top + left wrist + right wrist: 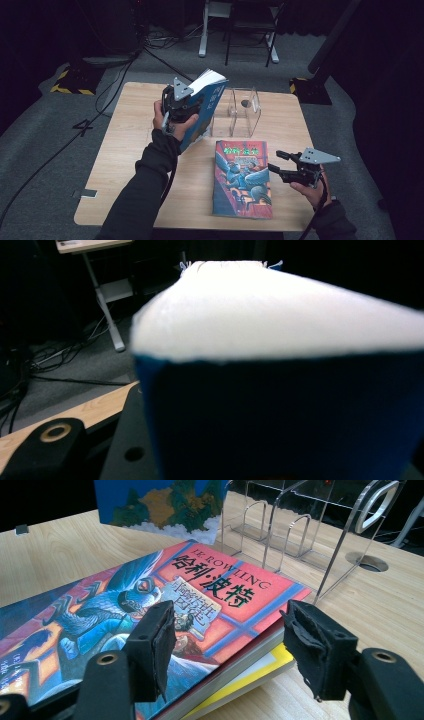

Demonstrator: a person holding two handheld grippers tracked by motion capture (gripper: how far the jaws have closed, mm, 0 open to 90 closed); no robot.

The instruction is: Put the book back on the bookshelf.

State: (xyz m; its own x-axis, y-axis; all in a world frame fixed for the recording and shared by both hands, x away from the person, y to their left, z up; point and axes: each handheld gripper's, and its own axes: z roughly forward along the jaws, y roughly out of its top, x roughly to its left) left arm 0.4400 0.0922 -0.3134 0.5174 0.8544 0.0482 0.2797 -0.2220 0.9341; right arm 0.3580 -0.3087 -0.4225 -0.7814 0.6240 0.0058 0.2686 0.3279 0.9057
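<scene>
Left tongs (192, 107): blue book (207, 107) | wooden table (130, 150) | dark room

In the left gripper view the blue book (280, 390) is very close and blurred, and it hides one jaw; the bottom and right edges cut it. In the right gripper view a yellow book (260, 672) lies mostly hidden under the red book (165, 610).
</scene>
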